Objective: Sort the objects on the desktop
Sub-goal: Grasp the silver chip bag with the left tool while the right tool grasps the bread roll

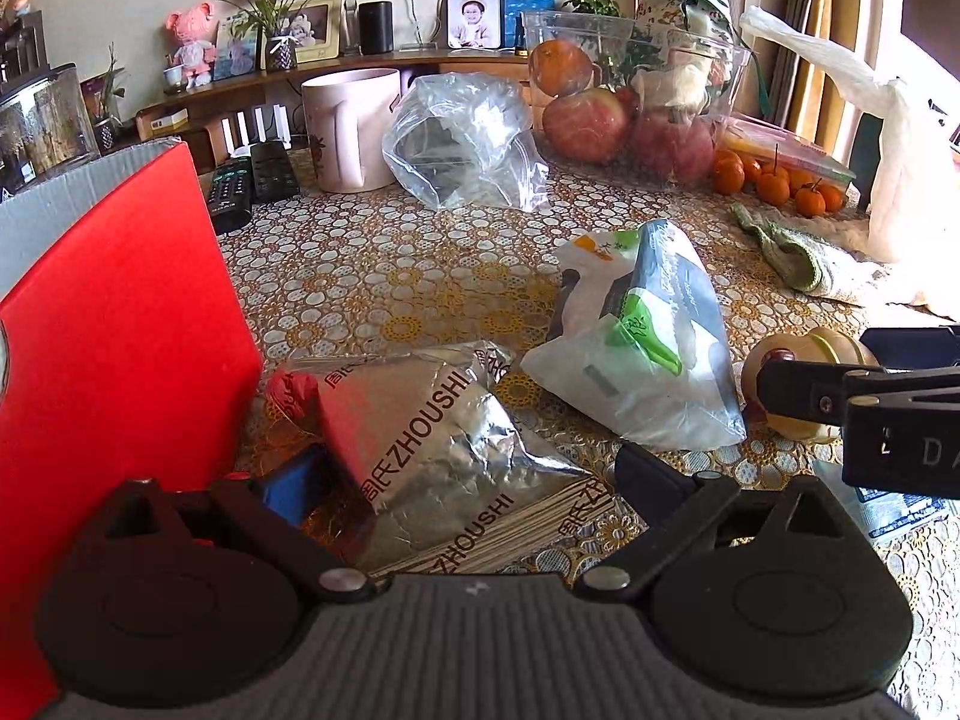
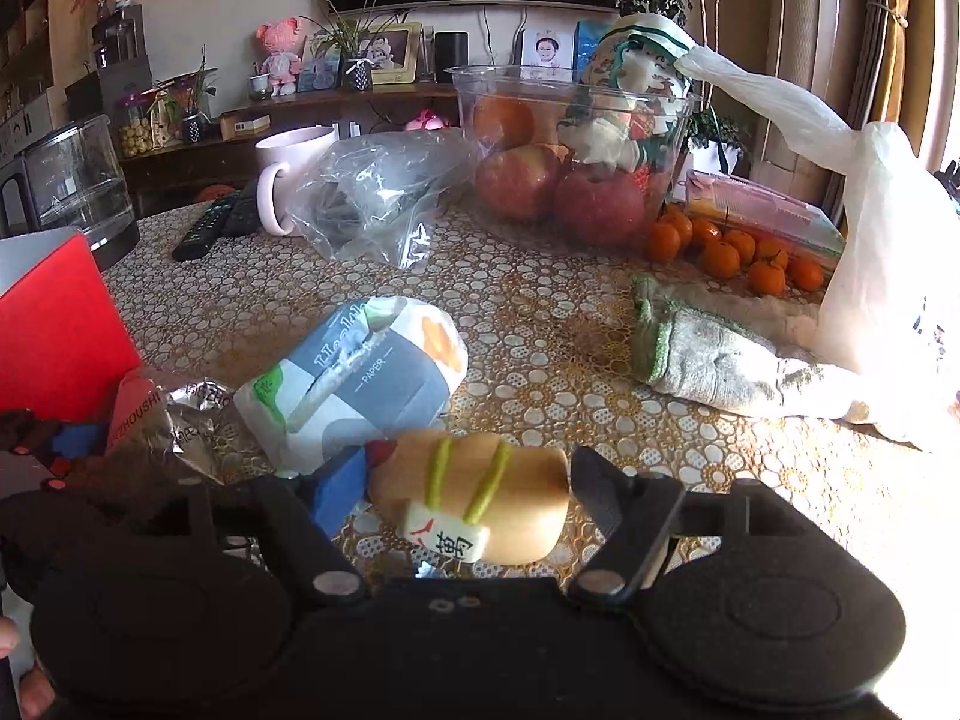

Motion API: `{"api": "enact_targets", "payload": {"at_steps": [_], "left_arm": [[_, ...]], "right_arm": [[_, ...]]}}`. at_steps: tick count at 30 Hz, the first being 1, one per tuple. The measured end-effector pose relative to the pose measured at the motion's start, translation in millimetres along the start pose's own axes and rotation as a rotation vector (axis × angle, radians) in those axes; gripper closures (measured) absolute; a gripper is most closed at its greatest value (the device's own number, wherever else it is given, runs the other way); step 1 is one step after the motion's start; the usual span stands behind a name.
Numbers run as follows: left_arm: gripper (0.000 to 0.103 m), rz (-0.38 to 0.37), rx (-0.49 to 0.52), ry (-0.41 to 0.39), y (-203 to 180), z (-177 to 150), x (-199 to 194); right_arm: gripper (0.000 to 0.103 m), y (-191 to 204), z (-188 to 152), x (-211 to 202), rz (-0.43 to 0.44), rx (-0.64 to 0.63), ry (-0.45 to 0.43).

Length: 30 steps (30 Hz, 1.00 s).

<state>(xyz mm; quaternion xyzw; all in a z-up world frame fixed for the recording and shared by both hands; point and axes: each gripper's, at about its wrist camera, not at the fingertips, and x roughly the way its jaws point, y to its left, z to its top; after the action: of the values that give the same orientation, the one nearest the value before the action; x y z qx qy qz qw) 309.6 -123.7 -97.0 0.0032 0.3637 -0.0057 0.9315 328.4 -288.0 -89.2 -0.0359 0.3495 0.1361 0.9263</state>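
Observation:
A silver foil ZHOUSHI packet [image 1: 438, 456] lies between the fingers of my left gripper [image 1: 468, 474], which is open around it, next to a red box [image 1: 114, 348]. A tissue pack [image 1: 636, 348] lies just beyond; it also shows in the right wrist view [image 2: 360, 378]. My right gripper [image 2: 462, 492] is open around a tan bun-shaped toy [image 2: 474, 498] with green stripes and a mahjong tile. In the left wrist view the toy [image 1: 798, 360] sits at the right with the right gripper's fingers [image 1: 810, 390] at it.
A pink mug [image 1: 348, 126], remotes [image 1: 252, 186], a clear plastic bag [image 1: 462, 138], a fruit bowl [image 1: 630, 90], small oranges [image 1: 780, 180], a work glove [image 2: 702, 354] and a white bag [image 2: 888, 276] crowd the patterned table [image 1: 384, 276]. A kettle [image 2: 72, 186] stands at the left.

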Motion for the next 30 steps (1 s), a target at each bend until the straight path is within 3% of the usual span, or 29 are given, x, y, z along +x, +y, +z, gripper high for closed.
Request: {"api": "enact_targets", "payload": {"at_steps": [15, 30], "left_arm": [[0.024, 0.009, -0.007, -0.036, 4, 1, -6], [0.025, -0.023, 0.011, -0.075, -2, 2, -58]], "right_arm": [[0.03, -6, -4, 0, 0.018, 0.075, 0.001], [0.032, 2, -5, -54, 0.01, 0.05, -0.047]]}}
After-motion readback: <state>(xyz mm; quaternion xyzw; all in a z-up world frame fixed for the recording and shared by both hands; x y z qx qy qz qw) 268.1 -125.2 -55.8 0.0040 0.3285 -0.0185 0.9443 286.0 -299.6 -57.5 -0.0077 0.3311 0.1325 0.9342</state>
